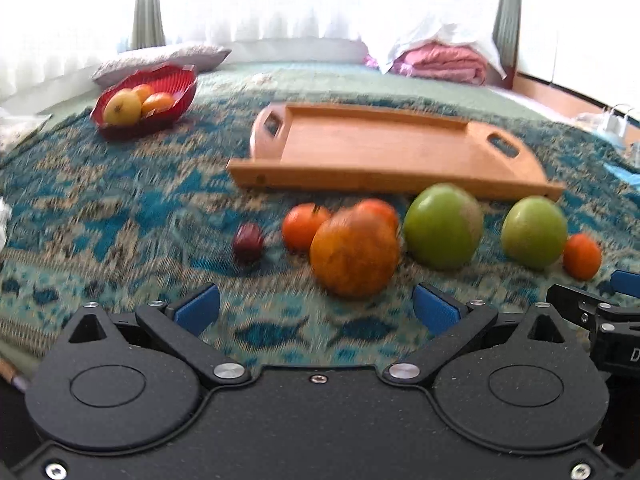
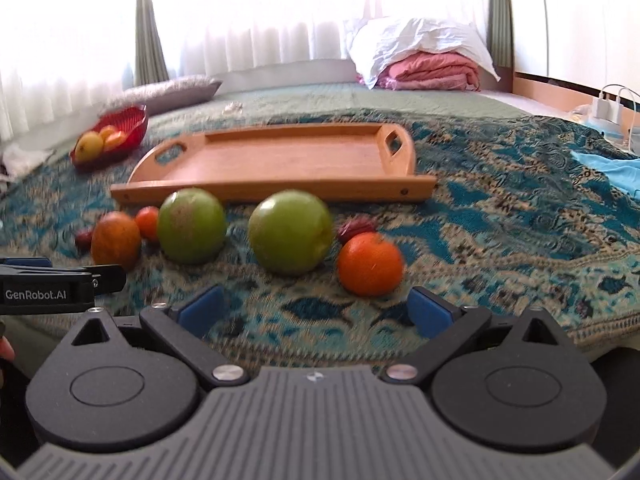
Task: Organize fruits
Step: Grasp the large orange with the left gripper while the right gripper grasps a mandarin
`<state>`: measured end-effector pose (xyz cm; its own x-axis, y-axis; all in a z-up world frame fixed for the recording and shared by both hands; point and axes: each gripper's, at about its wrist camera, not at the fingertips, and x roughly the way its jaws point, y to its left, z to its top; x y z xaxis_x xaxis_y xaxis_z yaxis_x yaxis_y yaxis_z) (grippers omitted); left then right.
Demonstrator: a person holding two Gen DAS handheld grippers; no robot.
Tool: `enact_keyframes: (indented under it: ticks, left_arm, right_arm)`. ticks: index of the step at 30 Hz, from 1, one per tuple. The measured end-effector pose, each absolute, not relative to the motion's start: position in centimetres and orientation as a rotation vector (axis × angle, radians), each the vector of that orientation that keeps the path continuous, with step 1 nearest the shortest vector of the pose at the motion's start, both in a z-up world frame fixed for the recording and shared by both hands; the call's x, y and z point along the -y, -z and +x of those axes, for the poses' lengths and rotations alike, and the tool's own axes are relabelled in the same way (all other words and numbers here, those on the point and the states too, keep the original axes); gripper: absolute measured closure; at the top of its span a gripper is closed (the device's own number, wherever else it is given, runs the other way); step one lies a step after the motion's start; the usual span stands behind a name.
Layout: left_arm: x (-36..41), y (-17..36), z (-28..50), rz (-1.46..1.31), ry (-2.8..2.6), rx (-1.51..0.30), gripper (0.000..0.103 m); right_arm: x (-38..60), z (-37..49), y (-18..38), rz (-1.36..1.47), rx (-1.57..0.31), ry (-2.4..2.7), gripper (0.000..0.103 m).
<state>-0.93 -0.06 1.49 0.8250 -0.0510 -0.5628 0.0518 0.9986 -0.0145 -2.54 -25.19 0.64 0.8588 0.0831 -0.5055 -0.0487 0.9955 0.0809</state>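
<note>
Fruit lies loose below the empty wooden tray (image 2: 280, 160). Both grippers, left gripper (image 1: 316, 308) and right gripper (image 2: 312, 308), hover with jaws spread; the blurred orange fruit (image 1: 354, 252) would probably roll if nudged.

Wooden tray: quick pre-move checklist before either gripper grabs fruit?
1. Wooden tray empty, ready for fruit: ok.
2. Left gripper open, holding nothing: ok.
3. Right gripper open, holding nothing: ok.
4. Nearest orange just ahead of right gripper, unobstructed: ok.
5. Green apples apart from each other: ok.
6. Image sharpness for aiming: not ok, motion blur.
</note>
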Motion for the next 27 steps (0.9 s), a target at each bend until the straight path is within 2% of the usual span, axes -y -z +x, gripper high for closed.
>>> enact_keyframes:
  ticks: [4, 6, 8, 11, 12, 14, 17, 19, 24, 26, 27]
  left_arm:
    - [1.0, -2.6, -0.6, 0.021, 0.110, -0.535, 0.000]
    - [1.5, -2.8, -0.3, 0.034, 0.119, -0.521, 0.005]
    - [1.8, -2.6, 0.0, 0.050, 0.124, -0.518, 0.015]
    - [2.2, -2.4, 0.4, 0.060, 0.147, -0.522, 0.026]
    - [2.3, -2.3, 0.4, 0.060, 0.154, -0.520, 0.027]
    - [2.6, -2.0, 0.5, 0.065, 0.170, -0.520, 0.031]
    - [2.8, -1.5, 0.8, 0.084, 0.157, -0.504, 0.030]
    - [2.7, -1.3, 0.7, 0.088, 0.137, -0.482, 0.029]
    - [2.1, -0.8, 0.7, 0.051, 0.128, -0.478, 0.033]
    - [2.0, -0.4, 1.0, 0.048, 0.131, -0.507, 0.047]
    - [2.0, -0.2, 1.1, 0.051, 0.132, -0.522, 0.048]
  right_arm:
    - [25.5, -2.1, -1.4, 0.028, -0.498, -0.040, 0.008]
    - [25.6, -1.6, -1.4, -0.004, -0.501, -0.029, 0.013]
    - [25.6, -1.4, -1.2, -0.031, -0.500, -0.012, 0.023]
    - [25.8, -1.0, -0.9, -0.043, -0.499, 0.007, 0.031]
    - [25.9, -0.9, -0.8, -0.042, -0.500, 0.006, 0.032]
    - [25.9, -0.7, -0.5, -0.044, -0.506, 0.005, 0.040]
    - [26.0, -0.3, -0.2, -0.039, -0.507, 0.022, 0.052]
    - [25.9, -0.1, 0.1, -0.028, -0.509, 0.023, 0.056]
    - [25.3, 0.3, 0.6, -0.050, -0.499, 0.041, 0.057]
    - [25.4, 0.4, 0.7, -0.043, -0.502, 0.038, 0.057]
    - [25.5, 0.6, 0.8, -0.040, -0.505, 0.037, 0.057]
